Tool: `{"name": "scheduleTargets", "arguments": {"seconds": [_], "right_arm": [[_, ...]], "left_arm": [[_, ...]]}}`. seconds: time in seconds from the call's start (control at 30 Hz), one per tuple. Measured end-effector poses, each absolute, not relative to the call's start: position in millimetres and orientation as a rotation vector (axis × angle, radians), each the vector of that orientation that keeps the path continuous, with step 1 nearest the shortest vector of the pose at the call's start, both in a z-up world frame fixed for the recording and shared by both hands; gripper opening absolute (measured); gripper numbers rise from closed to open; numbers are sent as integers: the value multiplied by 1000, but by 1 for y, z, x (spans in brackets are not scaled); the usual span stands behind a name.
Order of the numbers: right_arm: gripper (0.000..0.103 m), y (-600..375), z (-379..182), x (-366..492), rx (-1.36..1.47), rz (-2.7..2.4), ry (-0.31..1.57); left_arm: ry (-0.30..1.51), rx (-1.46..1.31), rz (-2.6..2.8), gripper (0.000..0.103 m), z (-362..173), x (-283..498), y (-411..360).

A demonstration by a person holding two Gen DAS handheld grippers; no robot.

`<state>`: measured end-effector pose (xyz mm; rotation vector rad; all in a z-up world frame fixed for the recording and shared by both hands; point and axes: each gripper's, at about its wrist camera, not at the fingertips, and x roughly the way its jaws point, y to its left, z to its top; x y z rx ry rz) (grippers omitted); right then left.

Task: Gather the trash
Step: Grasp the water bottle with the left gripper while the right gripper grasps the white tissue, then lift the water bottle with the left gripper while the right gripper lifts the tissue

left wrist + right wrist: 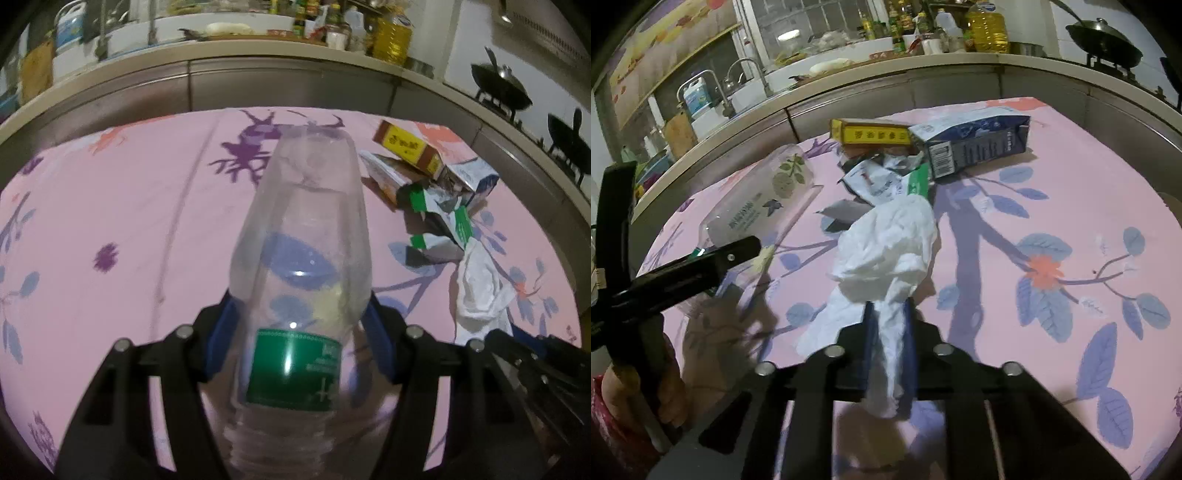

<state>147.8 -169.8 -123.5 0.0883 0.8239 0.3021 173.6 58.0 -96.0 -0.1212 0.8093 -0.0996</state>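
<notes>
Trash on the pink floral-print tabletop point(1052, 177), two pieces already in hand. Right tool point(889, 306) is clamped tight on the tail of a crumpled white paper wad point(886, 240); only a thin twisted strip sits between the blue pads, the bulk hangs out ahead of the fingertips. Risk: thin paper tears or slides out on a quick lift, since the pinch is on the loose end and not the body.

Left tool point(301, 317) has a clear plastic bottle with a green label point(299, 258) between its blue pads, base pointing away from the camera. The pads look in contact on both sides just above the label, so I read it as gripped. Risk: smooth, empty, tapered wall, held near one end. It can pivot, squirt forward out of the pads, or buckle if squeezed harder.

The two tools are close together; the left one shows at the left edge of the right view. A swing could knock the bottle into the wad.

Further out, a torn green-and-white wrapper point(886, 181) lies right against the wad, so dragging the paper may pull it along. Beyond, touching each other in a pile: a yellow-and-brown cardboard box point(871, 134) and a dark blue carton point(975, 144). Both uncollected, near the far edge; a shove could push them off.
</notes>
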Motion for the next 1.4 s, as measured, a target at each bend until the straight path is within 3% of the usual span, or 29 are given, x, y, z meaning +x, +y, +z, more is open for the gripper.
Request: {"name": "scheduleTargets", "arguments": {"seconds": [0.77, 1.4], "right_arm": [[6, -149, -87, 116, 68, 432, 708], [6, -168, -71, 105, 126, 431, 647]], "left_arm": [[796, -226, -51, 61, -82, 130, 107], [735, -255, -101, 60, -55, 108, 104]]}}
